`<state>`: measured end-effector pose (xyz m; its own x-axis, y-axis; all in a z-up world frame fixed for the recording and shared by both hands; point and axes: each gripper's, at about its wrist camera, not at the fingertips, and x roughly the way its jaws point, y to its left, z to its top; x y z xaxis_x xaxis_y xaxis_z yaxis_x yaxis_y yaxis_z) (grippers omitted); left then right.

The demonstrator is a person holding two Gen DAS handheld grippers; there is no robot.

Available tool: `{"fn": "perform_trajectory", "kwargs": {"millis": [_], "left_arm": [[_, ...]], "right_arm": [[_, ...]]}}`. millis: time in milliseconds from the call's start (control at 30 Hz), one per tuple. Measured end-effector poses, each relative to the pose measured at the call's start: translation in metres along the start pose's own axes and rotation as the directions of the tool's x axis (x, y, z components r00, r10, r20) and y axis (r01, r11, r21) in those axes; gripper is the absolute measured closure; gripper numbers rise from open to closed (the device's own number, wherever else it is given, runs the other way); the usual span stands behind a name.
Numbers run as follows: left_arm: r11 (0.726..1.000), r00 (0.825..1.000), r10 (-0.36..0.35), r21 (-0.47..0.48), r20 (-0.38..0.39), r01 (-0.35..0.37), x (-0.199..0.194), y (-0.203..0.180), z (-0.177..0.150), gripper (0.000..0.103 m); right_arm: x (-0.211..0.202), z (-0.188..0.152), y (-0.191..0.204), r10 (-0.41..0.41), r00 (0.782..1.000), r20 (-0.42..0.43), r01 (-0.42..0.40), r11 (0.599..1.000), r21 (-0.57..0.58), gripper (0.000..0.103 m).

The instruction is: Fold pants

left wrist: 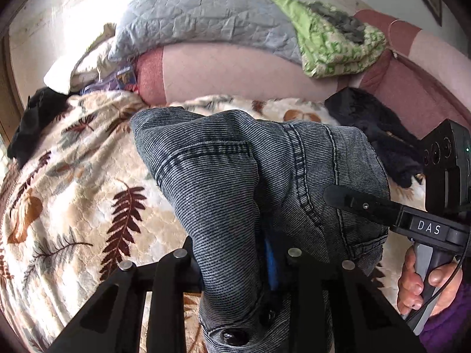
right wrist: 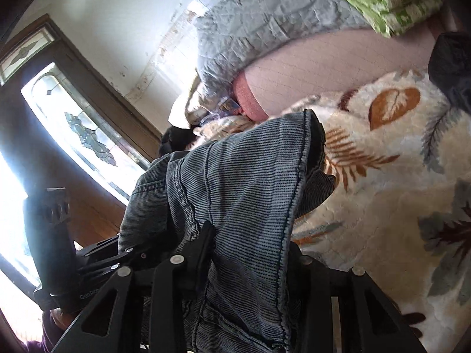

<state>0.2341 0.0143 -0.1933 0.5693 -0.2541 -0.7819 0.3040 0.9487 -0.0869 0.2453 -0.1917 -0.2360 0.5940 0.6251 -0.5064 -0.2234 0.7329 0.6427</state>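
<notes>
The pants [left wrist: 223, 176] are grey-blue ribbed denim, lifted in a bunch above the leaf-patterned blanket [left wrist: 88, 194]. My left gripper [left wrist: 235, 264] is shut on the waistband end near its dark button; the cloth drapes over and hides the fingertips. My right gripper [left wrist: 347, 200] shows in the left wrist view at the right, its finger pressed into the pants. In the right wrist view the pants [right wrist: 235, 194] hang over my right gripper [right wrist: 247, 253], which is shut on the fabric. The left gripper [right wrist: 123, 253] shows at lower left there.
A grey quilted pillow [left wrist: 206, 8] and a green patterned cloth [left wrist: 332, 41] lie at the bed's head on a pink sheet [left wrist: 235, 67]. Dark garments lie at the left edge [left wrist: 38, 117] and right [left wrist: 376, 135]. A window and wooden frame [right wrist: 82, 123] stand to the left.
</notes>
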Motion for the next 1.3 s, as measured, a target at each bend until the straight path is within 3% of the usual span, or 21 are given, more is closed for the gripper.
{"fn": "perform_trajectory", "kwargs": {"millis": [67, 100, 133, 200, 267, 400, 567, 733, 867, 967, 1133, 1300], "left_arm": [[0.999, 0.994, 0.046, -0.022, -0.103, -0.048, 0.041, 0.009, -0.009, 0.071], [0.996, 0.988, 0.077, -0.034, -0.134, -0.082, 0.058, 0.013, -0.015, 0.063], [0.993, 0.987, 0.101, -0.050, -0.127, -0.108, 0.067, 0.018, -0.020, 0.054], [0.989, 0.991, 0.092, -0.102, -0.101, -0.102, 0.066, 0.024, -0.023, 0.051], [0.987, 0.992, 0.084, -0.127, -0.098, -0.096, 0.058, 0.028, -0.022, 0.048], [0.981, 0.992, 0.112, -0.155, -0.053, -0.119, 0.021, 0.025, -0.024, 0.047], [0.975, 0.979, 0.172, -0.159, 0.109, -0.153, -0.061, 0.007, -0.037, 0.026], [0.976, 0.937, 0.203, -0.132, 0.284, -0.171, -0.149, -0.021, -0.058, 0.016], [0.977, 0.900, 0.209, -0.116, 0.382, -0.178, -0.204, -0.042, -0.073, 0.010], [0.982, 0.891, 0.189, -0.099, 0.412, -0.162, -0.235, -0.054, -0.081, 0.010], [0.971, 0.865, 0.237, -0.092, 0.443, -0.219, -0.270, -0.066, -0.098, 0.010], [0.950, 0.866, 0.311, -0.115, 0.391, -0.289, -0.274, -0.060, -0.111, 0.010]], "right_arm": [[0.038, -0.007, -0.025, -0.025, 0.994, -0.103, 0.032, 0.998, 0.060, 0.059], [0.056, -0.014, -0.037, -0.056, 0.985, -0.162, 0.071, 0.993, 0.089, 0.053], [0.067, -0.019, -0.047, -0.112, 0.974, -0.195, 0.136, 0.985, 0.110, 0.045], [0.065, -0.020, -0.046, -0.099, 0.980, -0.170, 0.121, 0.985, 0.123, 0.040], [0.057, -0.015, -0.036, -0.158, 0.969, -0.191, 0.174, 0.982, 0.070, 0.037], [0.012, -0.018, -0.020, -0.230, 0.969, -0.089, 0.233, 0.972, 0.033, 0.036], [-0.064, -0.038, 0.012, -0.233, 0.968, 0.093, 0.234, 0.972, 0.000, 0.036], [-0.125, -0.079, 0.060, -0.232, 0.952, 0.199, 0.255, 0.962, -0.096, 0.036], [-0.166, -0.099, 0.097, -0.235, 0.938, 0.256, 0.280, 0.947, -0.157, 0.036], [-0.195, -0.106, 0.125, -0.219, 0.923, 0.317, 0.288, 0.938, -0.191, 0.036], [-0.220, -0.113, 0.164, -0.222, 0.897, 0.383, 0.331, 0.911, -0.246, 0.036], [-0.233, -0.127, 0.184, -0.207, 0.888, 0.411, 0.339, 0.897, -0.282, 0.034]]}}
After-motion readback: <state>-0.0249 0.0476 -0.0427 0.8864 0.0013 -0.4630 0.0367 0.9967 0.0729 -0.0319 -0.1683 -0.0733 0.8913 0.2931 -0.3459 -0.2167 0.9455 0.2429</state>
